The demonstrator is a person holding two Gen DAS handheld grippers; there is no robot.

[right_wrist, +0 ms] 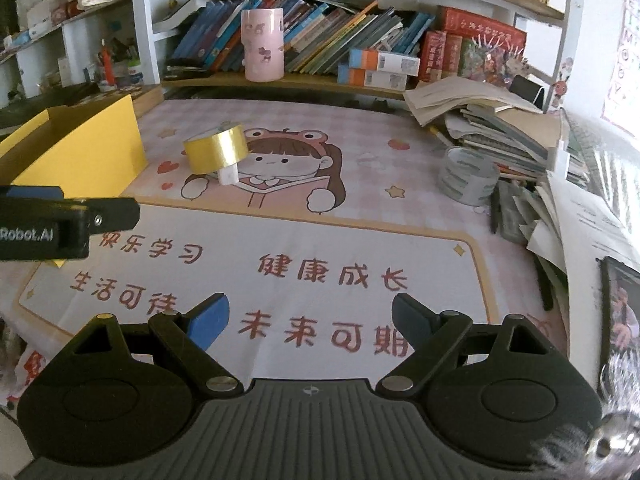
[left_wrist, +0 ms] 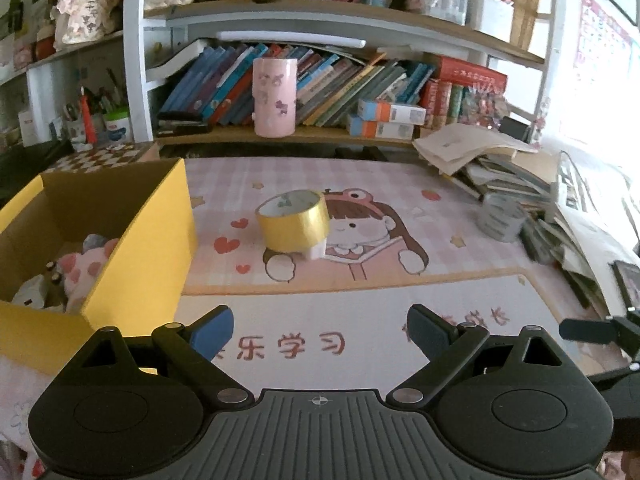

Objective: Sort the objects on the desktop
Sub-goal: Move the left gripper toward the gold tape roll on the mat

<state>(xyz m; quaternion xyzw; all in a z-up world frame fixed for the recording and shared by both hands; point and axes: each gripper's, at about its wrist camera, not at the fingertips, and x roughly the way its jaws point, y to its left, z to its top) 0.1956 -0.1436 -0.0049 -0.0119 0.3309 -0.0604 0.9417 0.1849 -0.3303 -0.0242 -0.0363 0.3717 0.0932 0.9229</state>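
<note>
A roll of yellow tape (left_wrist: 294,222) rests tilted on a small white block (left_wrist: 315,250) in the middle of the pink desk mat (left_wrist: 360,320). It also shows in the right wrist view (right_wrist: 216,149) with the white block (right_wrist: 228,175) under it. A yellow cardboard box (left_wrist: 132,240) stands at the left, with a pink plush toy (left_wrist: 82,270) inside. My left gripper (left_wrist: 320,334) is open and empty, well short of the tape. My right gripper (right_wrist: 310,322) is open and empty above the mat's front. The box shows in the right wrist view (right_wrist: 80,152) too.
A grey tape stack (right_wrist: 468,178) sits at the right by a messy pile of books and papers (right_wrist: 520,136). A pink cup (left_wrist: 275,98) stands on the low shelf among books. The left gripper's side (right_wrist: 48,222) juts into the right wrist view.
</note>
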